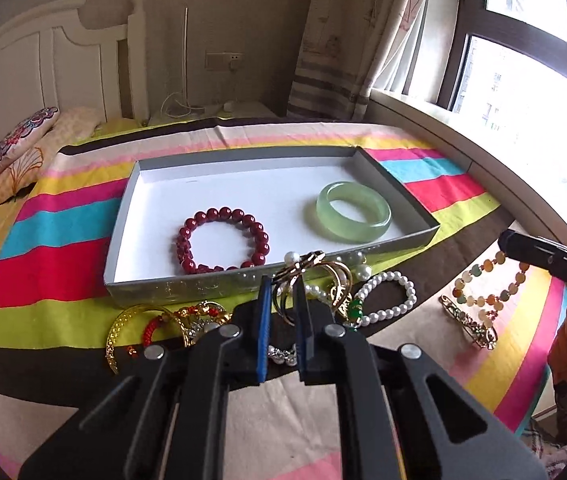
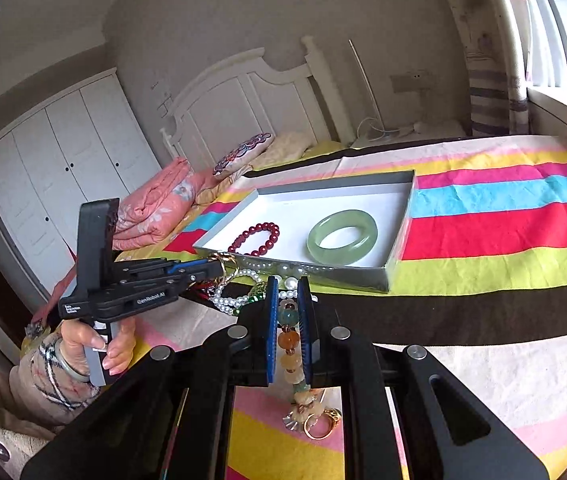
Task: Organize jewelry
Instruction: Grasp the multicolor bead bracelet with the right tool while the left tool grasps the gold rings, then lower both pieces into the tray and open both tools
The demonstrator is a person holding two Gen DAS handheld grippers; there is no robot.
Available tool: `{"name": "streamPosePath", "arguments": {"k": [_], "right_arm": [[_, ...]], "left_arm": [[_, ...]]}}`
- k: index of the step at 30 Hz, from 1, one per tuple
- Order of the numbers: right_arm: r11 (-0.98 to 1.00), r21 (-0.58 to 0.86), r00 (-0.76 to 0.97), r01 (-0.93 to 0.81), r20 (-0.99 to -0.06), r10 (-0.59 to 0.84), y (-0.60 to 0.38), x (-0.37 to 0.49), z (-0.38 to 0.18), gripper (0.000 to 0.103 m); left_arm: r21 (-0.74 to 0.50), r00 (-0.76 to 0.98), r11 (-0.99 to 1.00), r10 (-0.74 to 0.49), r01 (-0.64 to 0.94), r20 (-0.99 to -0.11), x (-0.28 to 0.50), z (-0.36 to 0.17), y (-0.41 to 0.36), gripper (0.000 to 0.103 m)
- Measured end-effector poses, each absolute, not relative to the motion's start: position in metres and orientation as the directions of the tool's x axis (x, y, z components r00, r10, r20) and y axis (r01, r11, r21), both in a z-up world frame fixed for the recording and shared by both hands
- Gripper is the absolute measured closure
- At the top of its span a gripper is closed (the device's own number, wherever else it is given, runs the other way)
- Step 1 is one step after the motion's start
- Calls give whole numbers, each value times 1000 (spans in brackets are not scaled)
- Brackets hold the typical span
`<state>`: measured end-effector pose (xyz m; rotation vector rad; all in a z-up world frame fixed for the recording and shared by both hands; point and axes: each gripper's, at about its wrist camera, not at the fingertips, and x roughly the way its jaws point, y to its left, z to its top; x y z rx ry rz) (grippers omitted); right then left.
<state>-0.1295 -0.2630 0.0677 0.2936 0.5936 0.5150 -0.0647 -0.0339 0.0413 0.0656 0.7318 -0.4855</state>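
Left gripper pinched on thin gold bangles, just outside the near wall of the tray. Stiff, light, slippery, so best gripped across the rim. Right gripper narrowed around a floppy multicolour bead bracelet, nearer than the tray.

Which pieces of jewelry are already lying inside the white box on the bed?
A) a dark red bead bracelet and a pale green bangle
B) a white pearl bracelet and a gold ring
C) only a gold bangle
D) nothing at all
A: inside the white box, the dark red bead bracelet lies left and the pale green bangle right; the pearl bracelet lies outside it on the bedspread.
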Motion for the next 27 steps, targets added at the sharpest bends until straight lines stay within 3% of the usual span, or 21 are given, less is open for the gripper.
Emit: {"name": "streamPosePath", "arguments": {"k": [14, 27], "right_arm": [[859, 330, 734, -392, -450, 508, -243, -113, 100, 91], [904, 264, 731, -336, -533, 427, -212, -16, 118, 91]], "left_arm": [[-91, 641, 886, -395, 454, -658, -48, 59, -48, 93], [-53, 613, 924, -293, 378, -733, 30, 64, -83, 93]]}}
